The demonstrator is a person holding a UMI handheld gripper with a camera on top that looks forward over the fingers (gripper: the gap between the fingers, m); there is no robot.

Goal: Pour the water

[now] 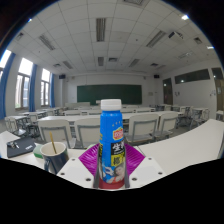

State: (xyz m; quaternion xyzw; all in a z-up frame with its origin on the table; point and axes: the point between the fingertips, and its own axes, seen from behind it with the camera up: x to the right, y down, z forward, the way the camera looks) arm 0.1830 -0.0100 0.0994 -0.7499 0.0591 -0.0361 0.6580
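Observation:
A bottle point(112, 140) with a blue cap and a red, white and blue label stands upright between my fingers. My gripper point(112, 165) is shut on the bottle, its magenta pads point(91, 160) pressing the label on both sides. The bottle's base appears lifted above the white table point(190, 145). A dark cup point(53, 156) with a light rim and a stick inside stands on the table to the left of the fingers.
A dark flat object point(20, 147) lies at the table's left end. Beyond the table are rows of classroom desks and chairs point(145, 125), a green chalkboard point(110, 93) on the far wall, and windows point(25, 85) on the left.

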